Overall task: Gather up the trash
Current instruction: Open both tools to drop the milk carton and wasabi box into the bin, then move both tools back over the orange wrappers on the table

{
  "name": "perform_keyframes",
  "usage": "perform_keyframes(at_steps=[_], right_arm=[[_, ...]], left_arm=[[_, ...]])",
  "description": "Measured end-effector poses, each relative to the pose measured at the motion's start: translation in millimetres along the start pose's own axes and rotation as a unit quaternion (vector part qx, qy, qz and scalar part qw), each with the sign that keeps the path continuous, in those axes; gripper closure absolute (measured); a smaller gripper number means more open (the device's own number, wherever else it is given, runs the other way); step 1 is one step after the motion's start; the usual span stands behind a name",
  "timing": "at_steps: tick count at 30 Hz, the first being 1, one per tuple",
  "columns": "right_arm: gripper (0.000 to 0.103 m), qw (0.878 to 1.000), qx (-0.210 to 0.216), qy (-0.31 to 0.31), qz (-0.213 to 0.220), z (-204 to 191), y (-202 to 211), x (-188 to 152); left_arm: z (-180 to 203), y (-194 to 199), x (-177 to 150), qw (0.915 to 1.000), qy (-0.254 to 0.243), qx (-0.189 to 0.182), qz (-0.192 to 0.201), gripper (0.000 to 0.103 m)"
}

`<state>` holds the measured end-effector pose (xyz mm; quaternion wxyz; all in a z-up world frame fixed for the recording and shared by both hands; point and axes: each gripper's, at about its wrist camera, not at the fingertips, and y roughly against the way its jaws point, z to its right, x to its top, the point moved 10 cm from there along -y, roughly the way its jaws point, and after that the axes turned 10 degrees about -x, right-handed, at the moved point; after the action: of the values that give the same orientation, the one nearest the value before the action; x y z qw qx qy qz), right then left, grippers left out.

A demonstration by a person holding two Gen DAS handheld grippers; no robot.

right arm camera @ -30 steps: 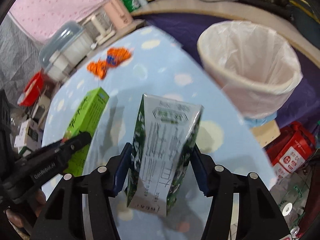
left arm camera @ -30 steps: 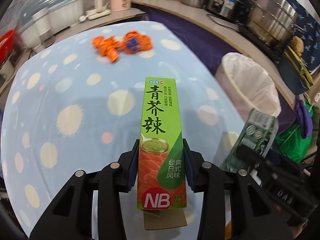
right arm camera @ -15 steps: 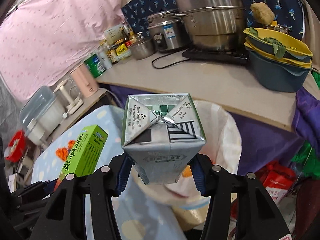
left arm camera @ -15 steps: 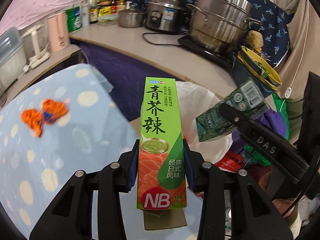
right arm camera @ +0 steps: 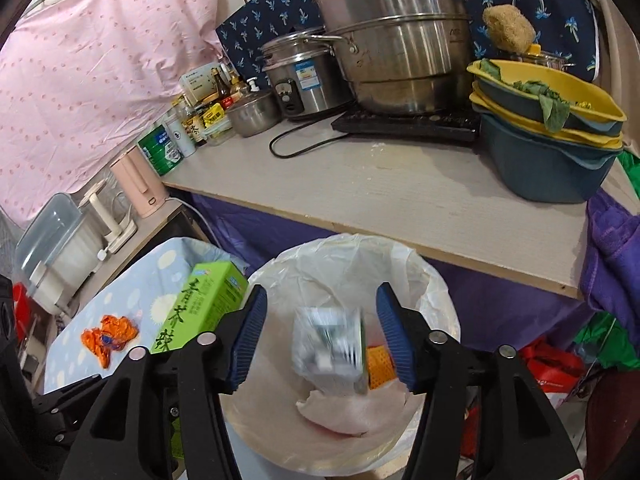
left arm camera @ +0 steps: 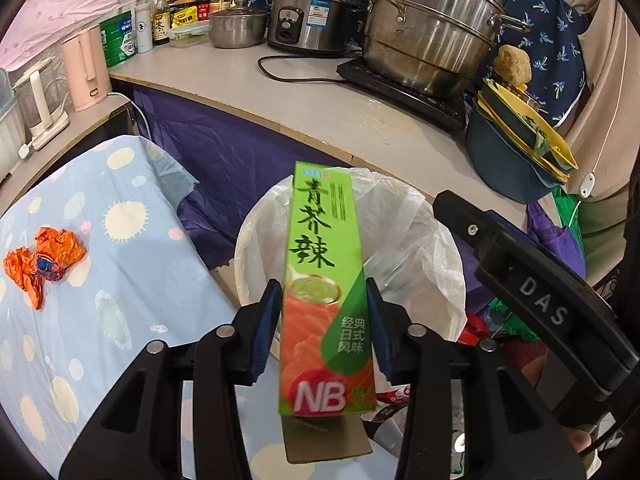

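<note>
The room is a crowded kitchen corner; a pale counter [right arm camera: 400, 192] runs along the back under a pink spotted curtain [right arm camera: 100, 68], carrying a tall steel steamer [right arm camera: 392, 48], a rice cooker [right arm camera: 300, 80], stacked basins [right arm camera: 552, 132] and bottles whose labels are too small to read; below it hangs dark purple cloth. The tabletop [left arm camera: 132, 264], covered in blue cloth with pale dots, is cut off at the left and lower edges of both views. The bin [right arm camera: 436, 300], lined with a white bag, stands just beside the tabletop's edge, its lower rim hidden behind the tongs. The right tongs [right arm camera: 322, 330] stand wide over the bin mouth, their jaws opening; the milk carton [right arm camera: 330, 346] is between them, clear of both pads, blurred past reading, above the bag. The left tongs [left arm camera: 322, 322] are opening too; the green box [left arm camera: 324, 292] stands upright between them over the bin's near rim, slightly blurred, and whether the pads press on it I cannot tell. An orange wrapper [left arm camera: 42, 264] lies crumpled on the tabletop, well apart from the bin.
</note>
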<state>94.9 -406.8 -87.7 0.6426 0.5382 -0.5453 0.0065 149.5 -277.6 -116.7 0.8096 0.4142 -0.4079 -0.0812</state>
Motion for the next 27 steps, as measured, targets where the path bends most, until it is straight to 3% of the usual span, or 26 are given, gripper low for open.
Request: perform_keyframes(at_steps=[7,27], right_arm=[[0.038,1.000,0.004,0.004,0.019,-8,15,9],[0.034,0.998,0.038,0.043,0.032,-81,43,8]], left_arm=[[-6,9,10,0.9997,0.000,0.015,0.019,0.048],[-56,63,13,0.9965,0.031,0.043,0.065,0.047]])
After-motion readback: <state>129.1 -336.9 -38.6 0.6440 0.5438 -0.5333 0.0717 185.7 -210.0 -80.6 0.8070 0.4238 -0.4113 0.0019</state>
